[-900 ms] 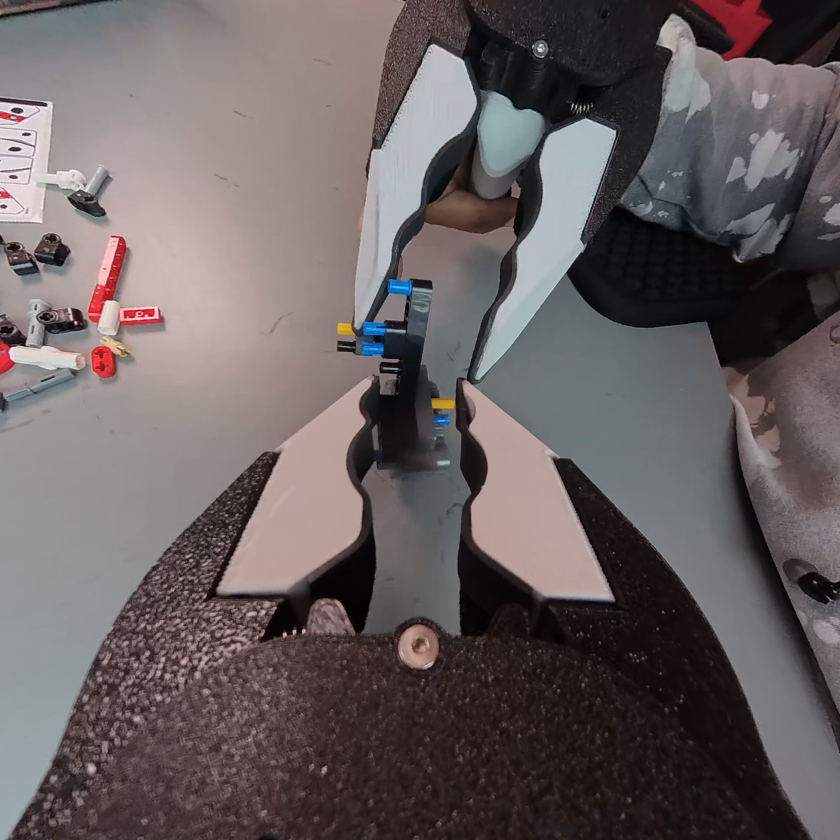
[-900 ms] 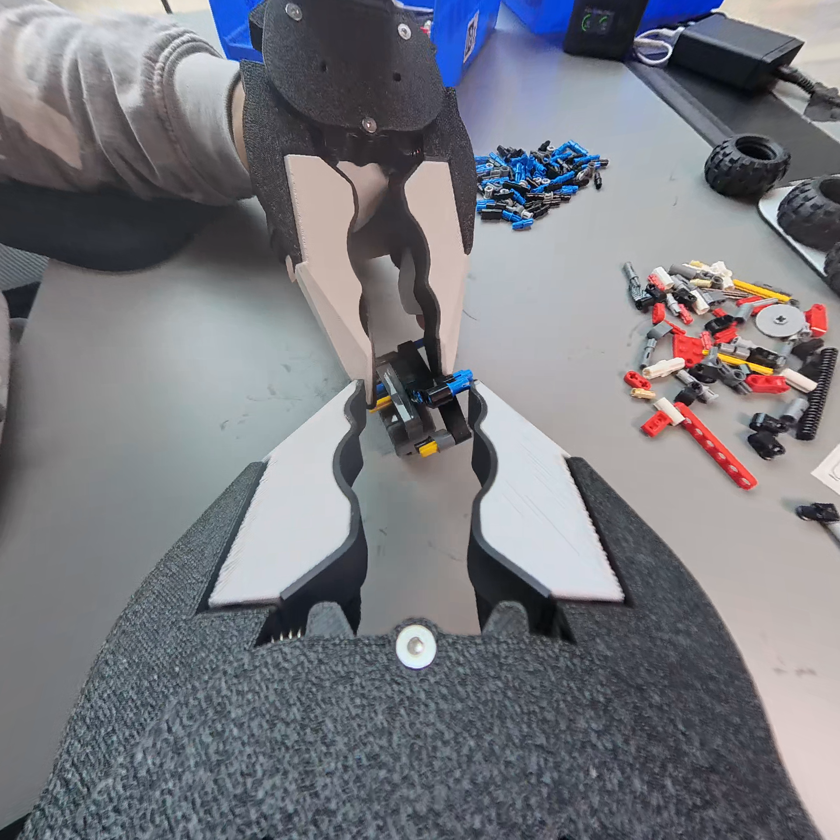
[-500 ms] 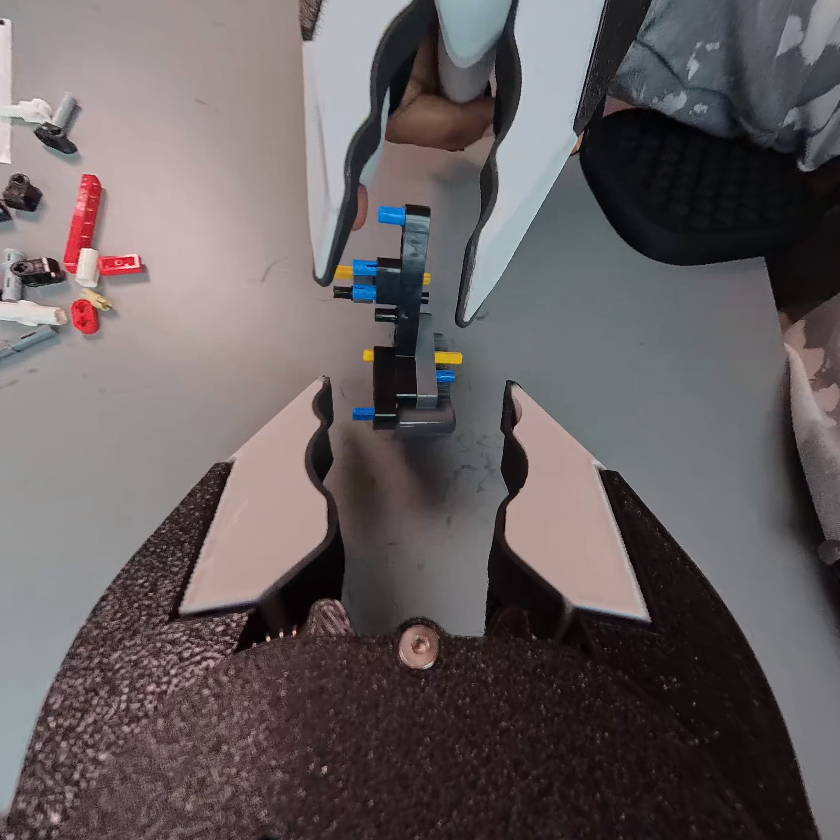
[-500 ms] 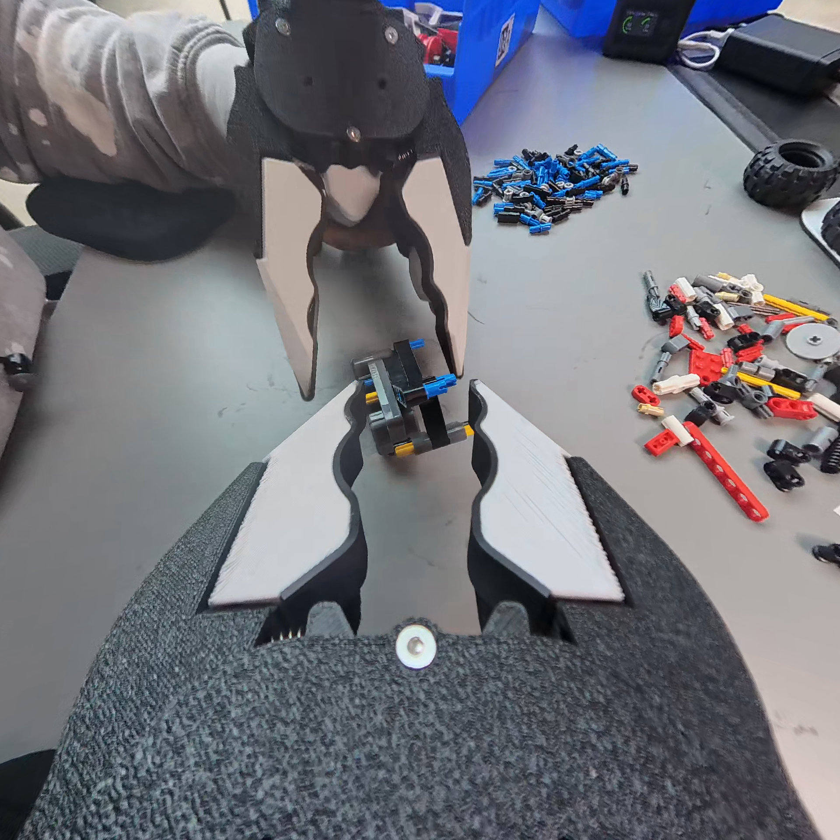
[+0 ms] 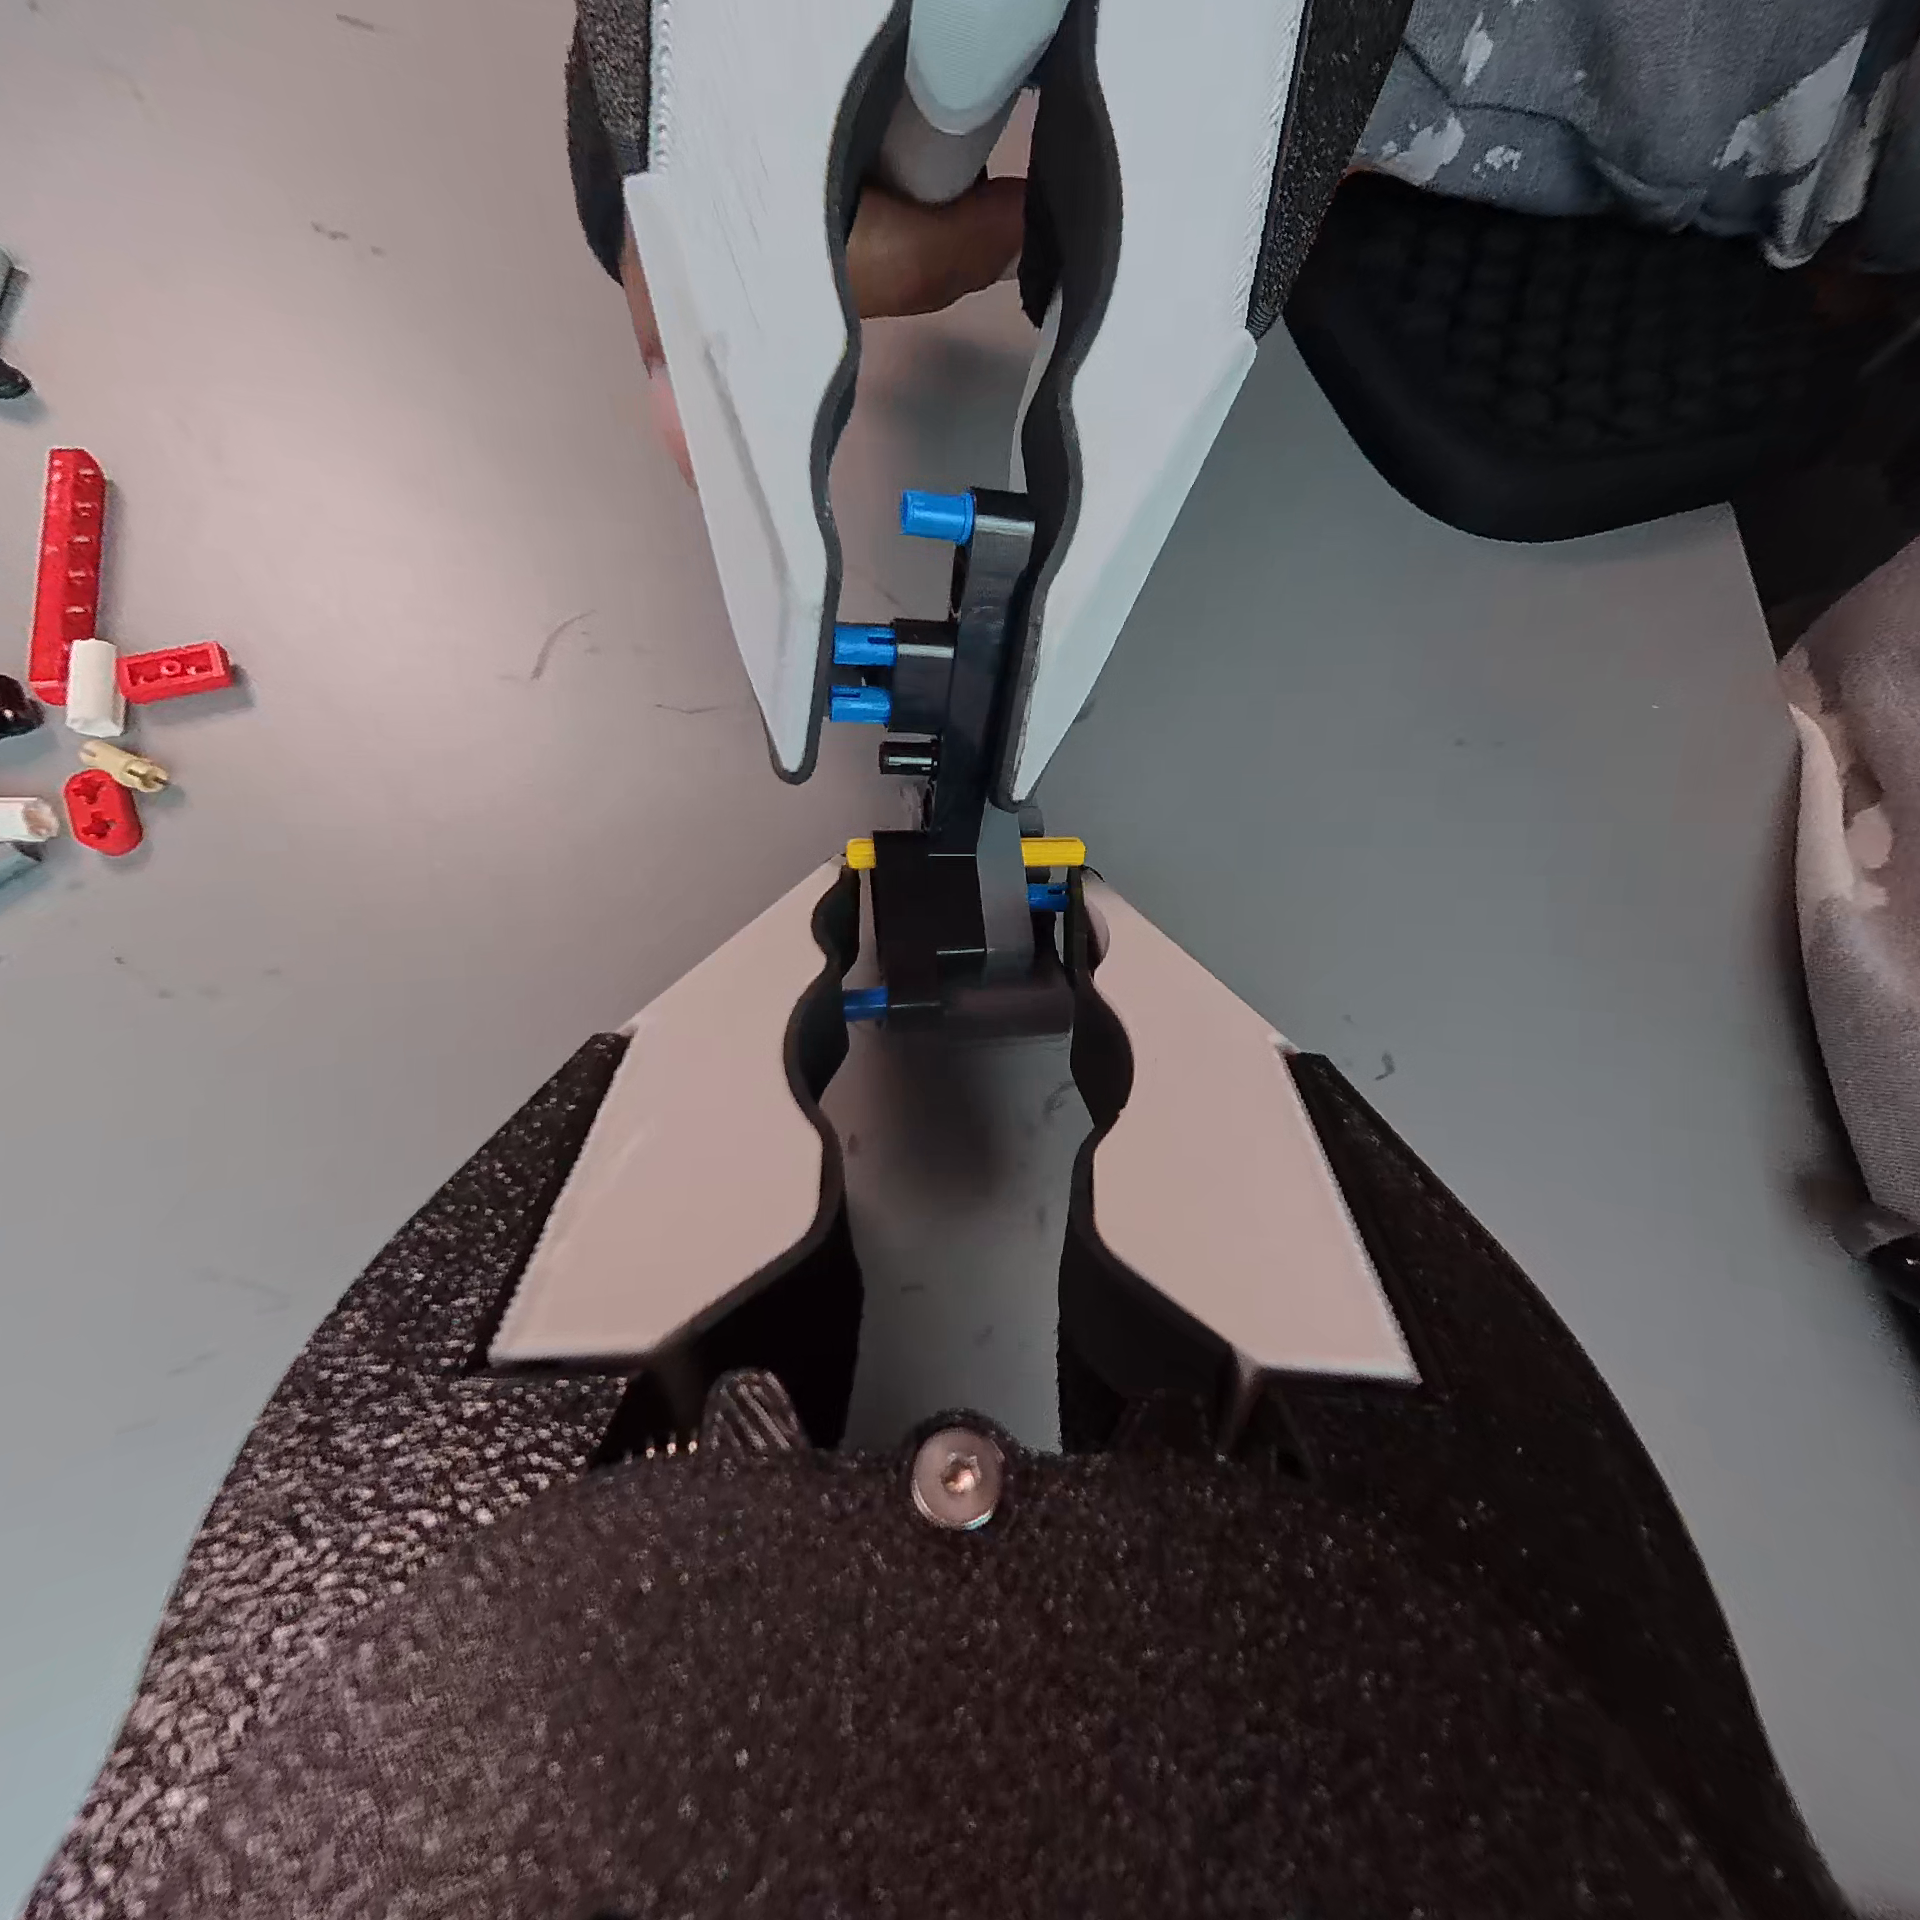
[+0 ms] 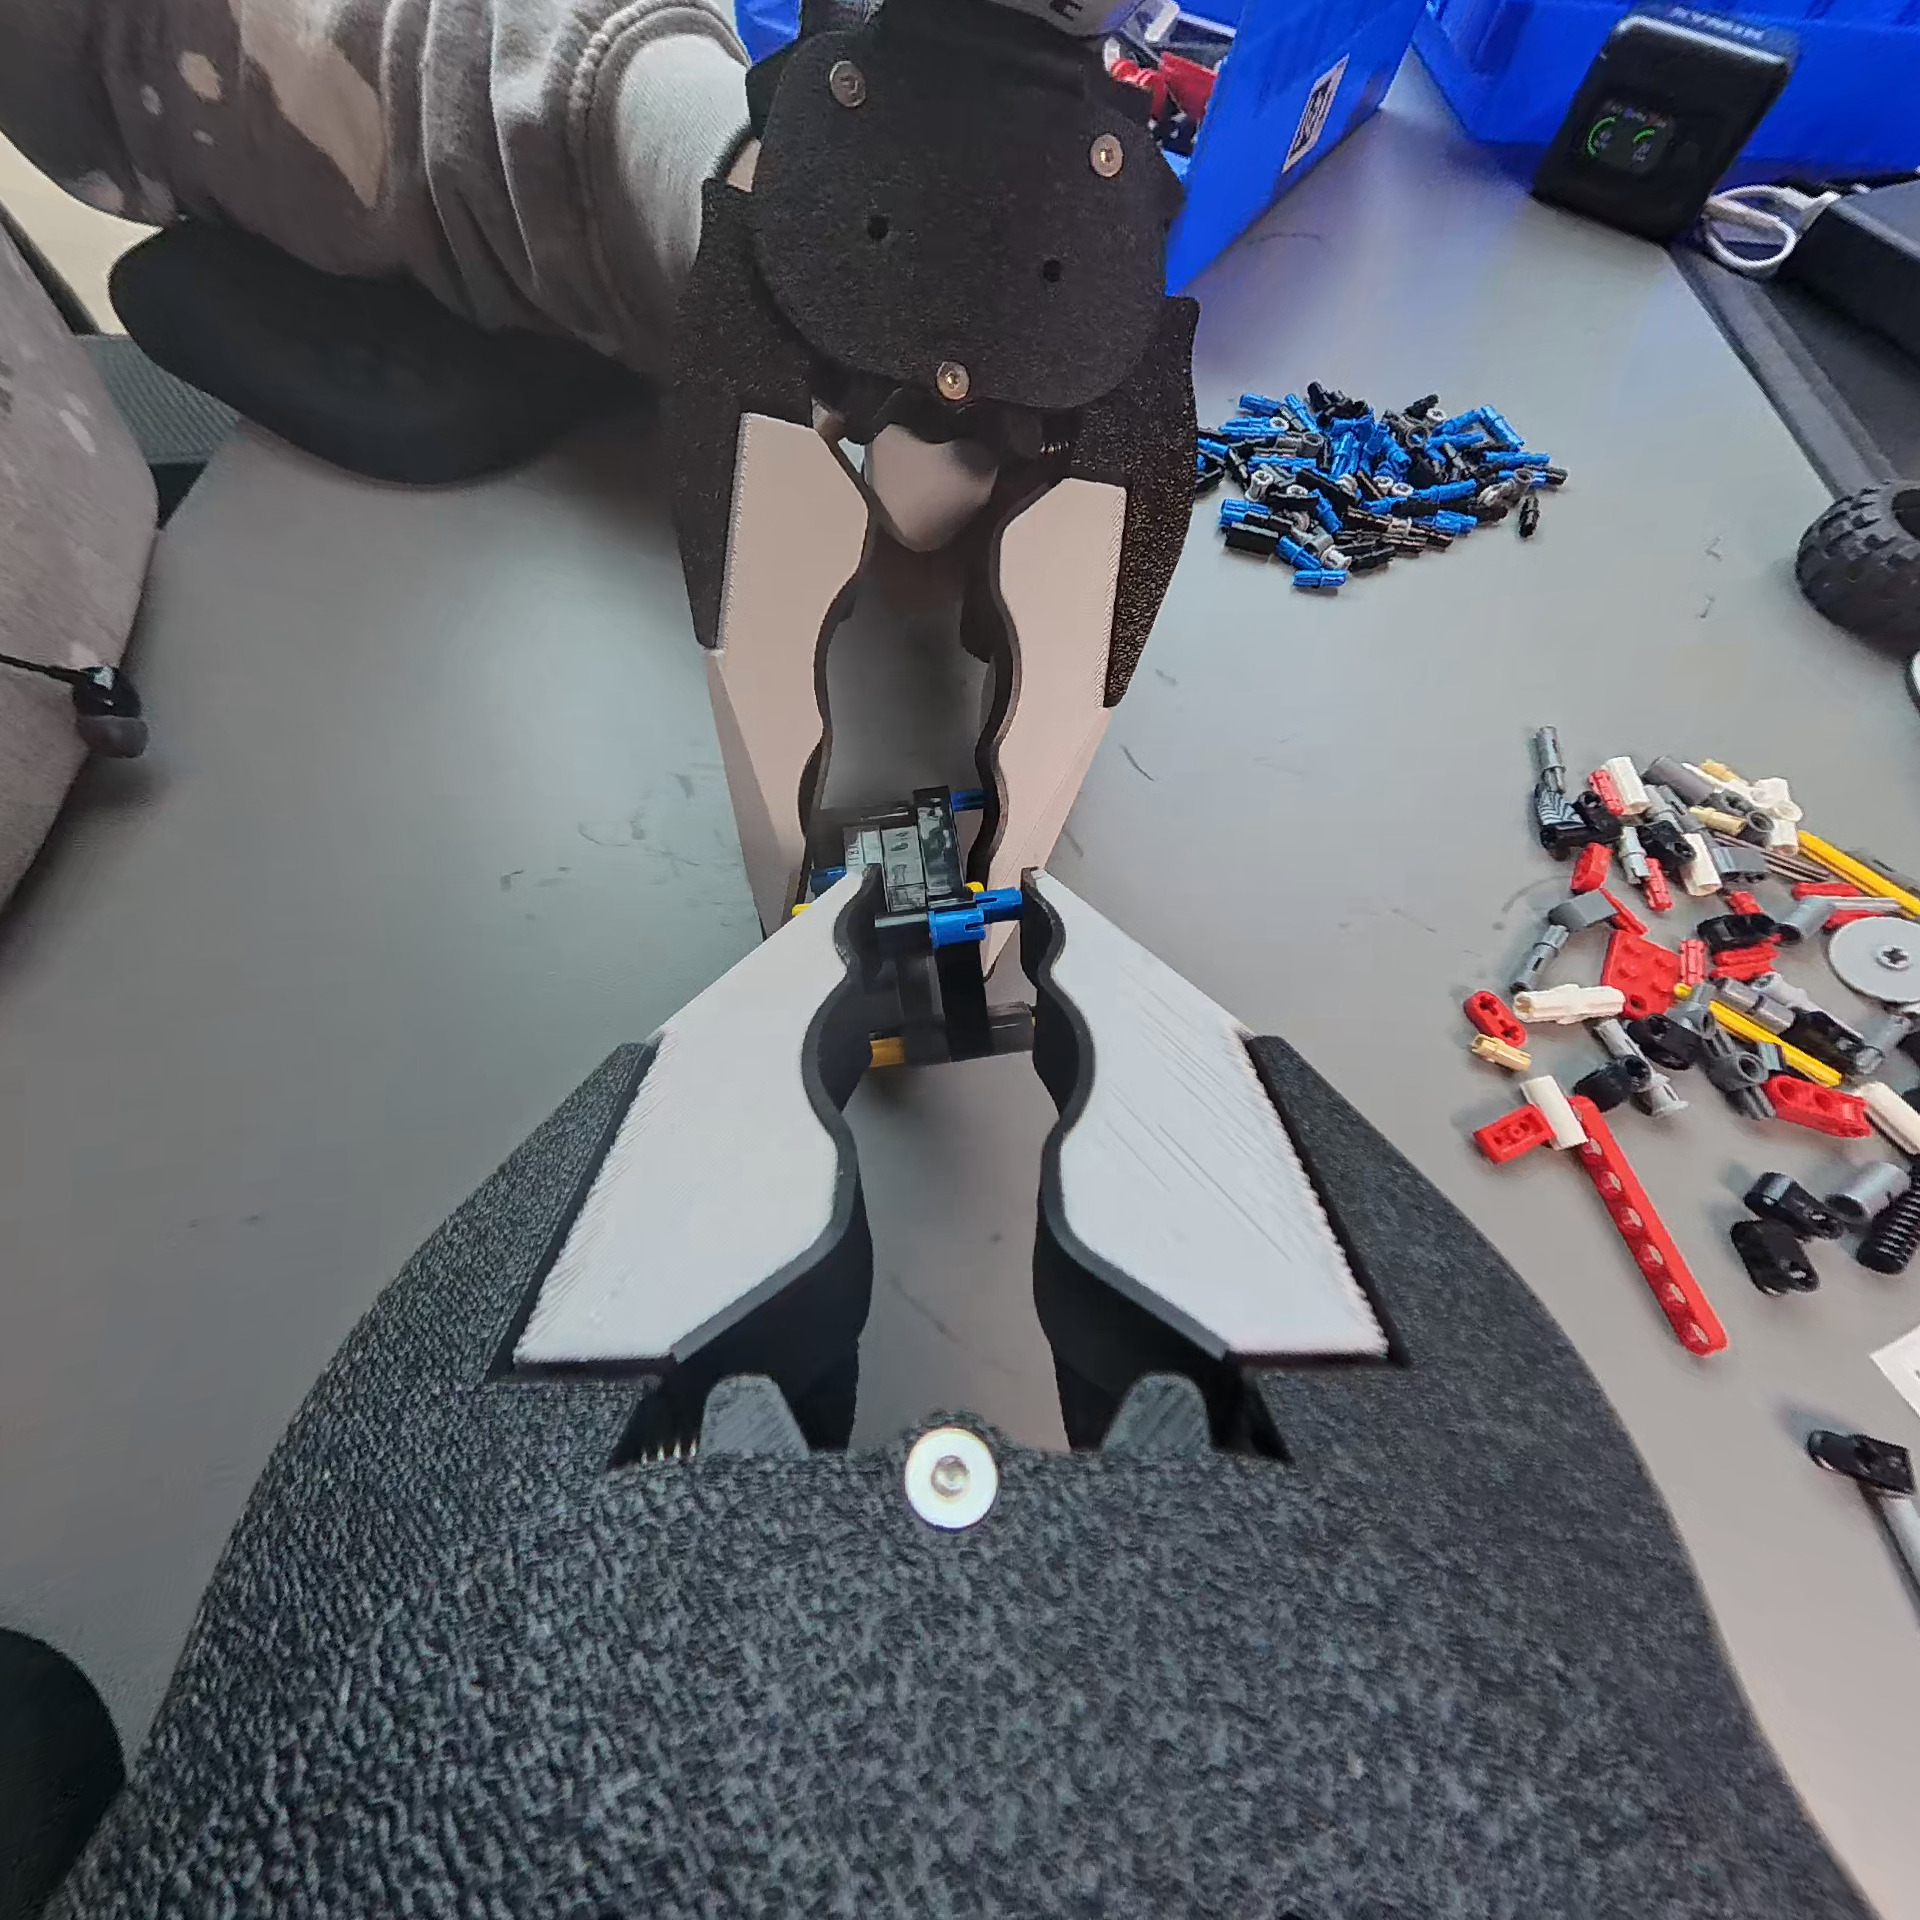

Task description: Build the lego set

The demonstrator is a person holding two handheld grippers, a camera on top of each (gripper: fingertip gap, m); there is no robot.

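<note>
Both grippers close around one small black lego assembly [image 5: 961, 821] standing on the grey table [image 5: 364, 987]. Left gripper [image 5: 961, 883] is narrowed until its tips touch the assembly's lower block, seemingly gripping it; right gripper [image 6: 940, 883] pinches the upper black beam between nearly shut fingers.

Going left to right in the right wrist view: a mottled grey sleeve [image 6: 416, 156], the assembly, a heap of blue and black pins [image 6: 1371, 478], a knobbly rubber tyre [image 6: 1860, 571], then loose red, grey and yellow parts [image 6: 1714, 997].

By my judgement the build is early: one stubby sub-assembly with blue and yellow pins protruding, most parts unused. Pieces look hard and glossy; gripper shells are grainy black, fingers smooth pale plastic
</note>
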